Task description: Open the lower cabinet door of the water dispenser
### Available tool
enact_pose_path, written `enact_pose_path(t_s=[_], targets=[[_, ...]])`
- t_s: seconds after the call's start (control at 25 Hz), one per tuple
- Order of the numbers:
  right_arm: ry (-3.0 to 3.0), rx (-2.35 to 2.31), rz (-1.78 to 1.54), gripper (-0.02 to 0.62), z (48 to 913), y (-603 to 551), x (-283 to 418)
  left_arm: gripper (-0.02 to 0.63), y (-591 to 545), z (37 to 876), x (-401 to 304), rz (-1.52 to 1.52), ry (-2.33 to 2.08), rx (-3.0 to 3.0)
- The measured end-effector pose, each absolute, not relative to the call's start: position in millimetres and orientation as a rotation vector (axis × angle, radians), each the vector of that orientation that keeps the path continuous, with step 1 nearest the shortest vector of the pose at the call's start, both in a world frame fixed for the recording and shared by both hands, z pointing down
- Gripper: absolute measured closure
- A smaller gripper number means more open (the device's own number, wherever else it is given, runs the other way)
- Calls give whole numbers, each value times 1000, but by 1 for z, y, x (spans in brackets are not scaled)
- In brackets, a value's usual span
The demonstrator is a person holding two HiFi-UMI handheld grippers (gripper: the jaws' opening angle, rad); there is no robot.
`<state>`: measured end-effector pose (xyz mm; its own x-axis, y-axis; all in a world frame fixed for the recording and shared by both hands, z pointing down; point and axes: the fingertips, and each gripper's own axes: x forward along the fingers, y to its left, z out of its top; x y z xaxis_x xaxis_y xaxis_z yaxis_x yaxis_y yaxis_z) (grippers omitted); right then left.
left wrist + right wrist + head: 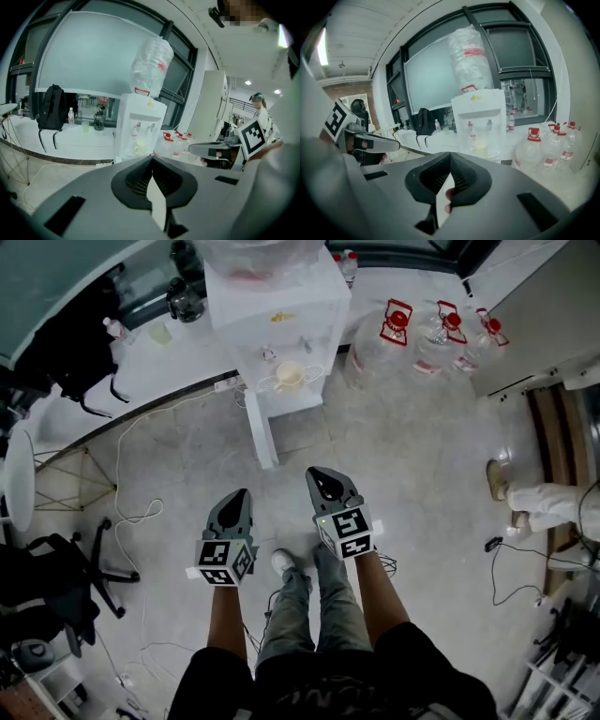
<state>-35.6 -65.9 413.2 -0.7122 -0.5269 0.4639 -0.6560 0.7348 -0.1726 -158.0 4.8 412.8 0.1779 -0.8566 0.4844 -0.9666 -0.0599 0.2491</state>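
Hanging well back from the water dispenser [277, 329], the left gripper [241, 496] and right gripper [319, 476] are both closed on nothing; its lower door [263, 432], seemingly swung out, could be knocked shut if stepped against.

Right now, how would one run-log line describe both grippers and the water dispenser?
left gripper: shut, empty | right gripper: shut, empty | white box-shaped water dispenser, clear bottle on top: ahead, untouched

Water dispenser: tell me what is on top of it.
An upturned clear bottle with a red band stands on the water dispenser. Its mouth is covered by the dispenser's top.
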Motion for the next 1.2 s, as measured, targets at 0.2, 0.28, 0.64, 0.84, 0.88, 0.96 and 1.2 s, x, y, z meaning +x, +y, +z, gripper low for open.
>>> enact_pose_path(t_s=[0.2,0.28,0.64,0.84,0.88,0.96,1.2], targets=[[-2555,991,424,581,343,-66,-13,594,5,348,-154,247,-1752,1983],[-2557,1017,401,581,316,-64,-5,594,8,327,-152,244,-1765,2003],[-2564,1105,276,583,223,-40,23,594,20,230,-152,208,-1837,2101],[-2562,1170,199,583,184,-26,35,594,23,185,-152,267,-1870,2204],[-2563,1182,185,583,177,-23,37,594,24,177,-152,260,-1873,2219],[-2571,1208,164,583,163,-19,39,594,25,161,-154,235,-1883,2242],[-2588,1272,66,583,122,-12,46,594,33,123,-154,205,-1908,2310]])
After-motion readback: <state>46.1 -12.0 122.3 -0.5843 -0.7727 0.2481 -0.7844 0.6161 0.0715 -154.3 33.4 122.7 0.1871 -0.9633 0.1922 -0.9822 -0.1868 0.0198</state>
